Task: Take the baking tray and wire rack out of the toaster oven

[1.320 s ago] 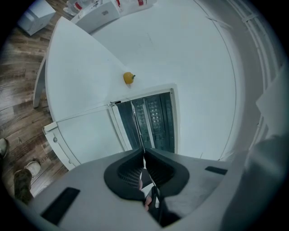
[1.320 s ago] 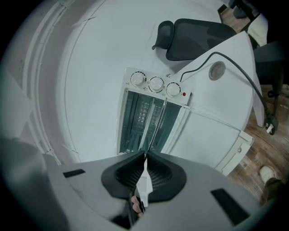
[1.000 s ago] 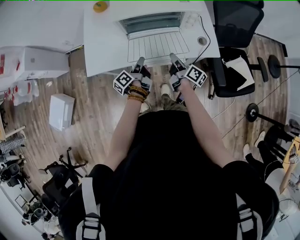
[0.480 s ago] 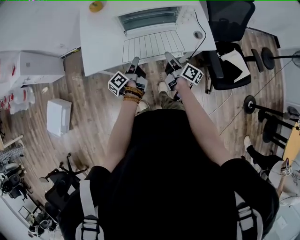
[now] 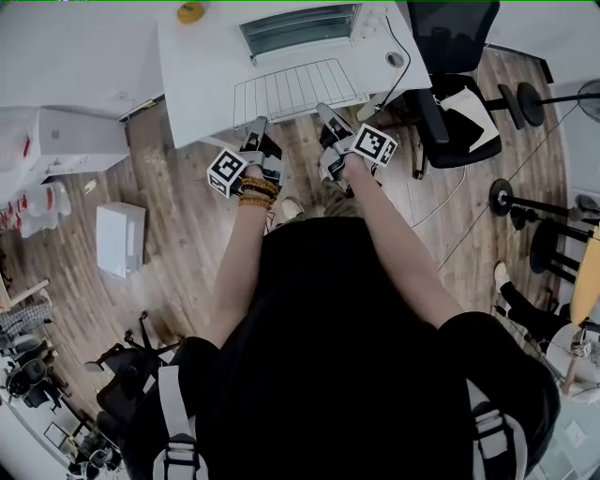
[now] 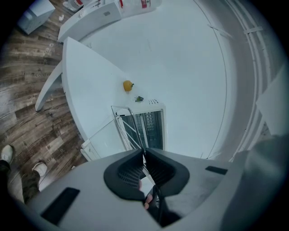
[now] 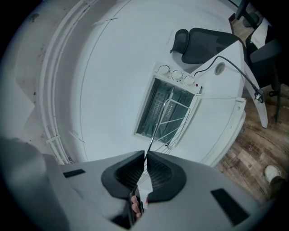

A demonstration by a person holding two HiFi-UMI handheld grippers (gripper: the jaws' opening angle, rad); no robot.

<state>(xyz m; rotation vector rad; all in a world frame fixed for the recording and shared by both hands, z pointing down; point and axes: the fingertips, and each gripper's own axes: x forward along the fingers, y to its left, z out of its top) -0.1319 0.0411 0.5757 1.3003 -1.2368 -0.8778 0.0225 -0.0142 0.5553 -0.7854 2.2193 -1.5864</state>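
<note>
Yellow round object (image 5: 192, 11): far left on the white counter (image 5: 202, 84), well apart from the rack and no hindrance to the pull.
Left gripper (image 5: 257, 123): fingers clenched on the near edge of the thin silver wire rack (image 5: 295, 89), toward its left corner. Keep the squeeze firm, since such thin wire probably slips or pivots easily.
Wire rack: held flat between both grippers over the front part of the counter, far edge toward the oven mouth. Seemingly most of the way out.
Pull: draw straight back toward the body, both sides at one pace, so that no corner snags. Keep it level and lift only once the far edge is free.
White toaster oven (image 5: 300, 26): at the back of the counter, dark mouth facing the grippers. Ease off if it starts to slide with the rack.
Baking tray: not made out in any view, probably still inside and next to fetch.
Right gripper (image 5: 326, 113): fingers clenched on the same near edge, toward the right corner. Match the left's height to avoid twisting the rack.
Set-down: bare counter left of the oven looks roomy enough.
</note>
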